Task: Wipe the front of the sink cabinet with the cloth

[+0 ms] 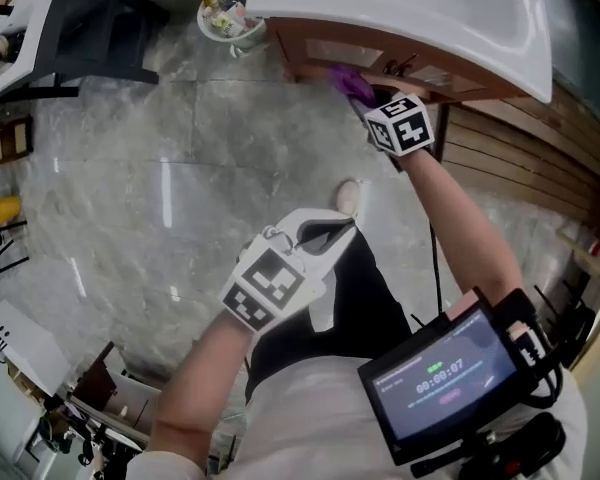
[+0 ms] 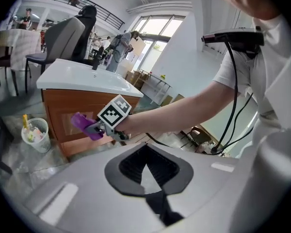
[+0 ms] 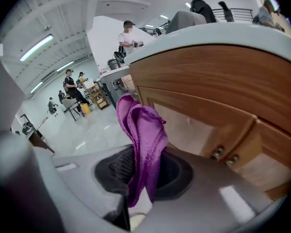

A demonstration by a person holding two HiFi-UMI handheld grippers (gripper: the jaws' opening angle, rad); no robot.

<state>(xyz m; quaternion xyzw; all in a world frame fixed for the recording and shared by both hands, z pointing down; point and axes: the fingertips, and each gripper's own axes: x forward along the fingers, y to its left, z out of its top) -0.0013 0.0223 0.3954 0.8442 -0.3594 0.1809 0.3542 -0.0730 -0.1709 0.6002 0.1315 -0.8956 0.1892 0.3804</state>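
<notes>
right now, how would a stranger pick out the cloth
Find the white sink on its wooden cabinet. At the cabinet's front, the right tongs are shut on a folded cloth; it is the only purple thing there.

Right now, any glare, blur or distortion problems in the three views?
Head view: glare streaks on the glossy floor, and the white sink is nearly blown out. Left gripper view: the windows are overexposed, with dark vignetting at the corners. Right gripper view: fisheye distortion bows the cabinet front; the purple cloth is close to the lens, yet its stitching still reads.
</notes>
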